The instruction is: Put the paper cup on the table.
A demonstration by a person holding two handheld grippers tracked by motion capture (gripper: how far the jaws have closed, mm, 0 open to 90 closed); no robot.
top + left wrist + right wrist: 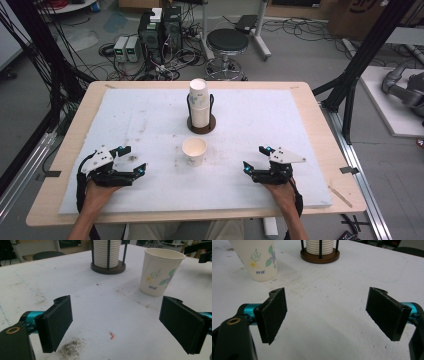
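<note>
We hold both grippers low over the white pad [150,120]. L gripper [132,159] & R gripper [255,159] both spread, nothing between jaws. Paper cup [194,151] stands upright between them, near the cup stack [199,105] in its holder.

Matt paper cup [194,150], dark wooden holder base [201,128], rough white foam mat [150,115]

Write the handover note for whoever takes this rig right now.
Left gripper: open, holding nothing, resting near the table's left front.
Right gripper: open, holding nothing, at the right front.
Single paper cup: upright, midway between them, untouched.
Cup stack: in its holder, behind the single cup.
Done: nothing shows as gripped.
Left: probably take the single cup; either gripper looks able to.
</note>
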